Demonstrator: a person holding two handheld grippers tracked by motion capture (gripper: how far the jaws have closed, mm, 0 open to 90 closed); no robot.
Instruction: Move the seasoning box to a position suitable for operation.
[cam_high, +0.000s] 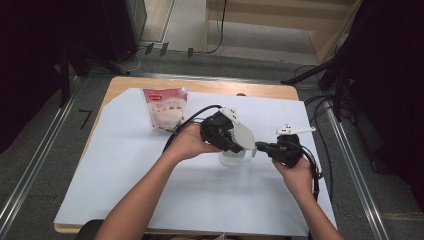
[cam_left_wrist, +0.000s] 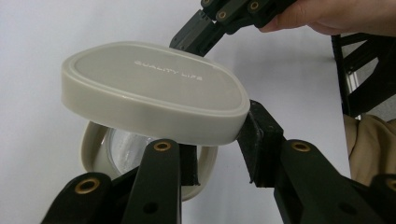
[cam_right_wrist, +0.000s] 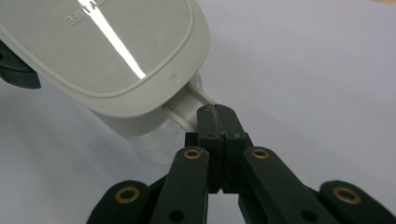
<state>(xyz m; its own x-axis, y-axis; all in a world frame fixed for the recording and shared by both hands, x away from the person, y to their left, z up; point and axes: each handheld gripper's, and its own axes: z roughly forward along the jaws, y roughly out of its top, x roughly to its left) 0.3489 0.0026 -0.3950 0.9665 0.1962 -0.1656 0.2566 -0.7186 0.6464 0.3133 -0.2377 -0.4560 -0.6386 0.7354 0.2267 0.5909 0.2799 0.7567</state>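
Lid-opening step. Left hand-held gripper (cam_left_wrist: 219, 154) is clamped across the lid (cam_left_wrist: 149, 93), tilted up off the jar (cam_left_wrist: 119, 149) mid-counter (cam_high: 150, 190). Right hand-held gripper (cam_right_wrist: 219, 116), closed tight, pinches the jar's side tab (cam_right_wrist: 189, 105). Next, probably: lift the lid clear while keeping the jar steady.

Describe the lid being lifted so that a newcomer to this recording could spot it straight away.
On the white table sheet, look right of the printed food pouch, where the two hands meet. The beige lid sits tilted above a clear jar, gripped by the left tongs. It alone has a rounded-rectangle top embossed "QUALITY LIFE".
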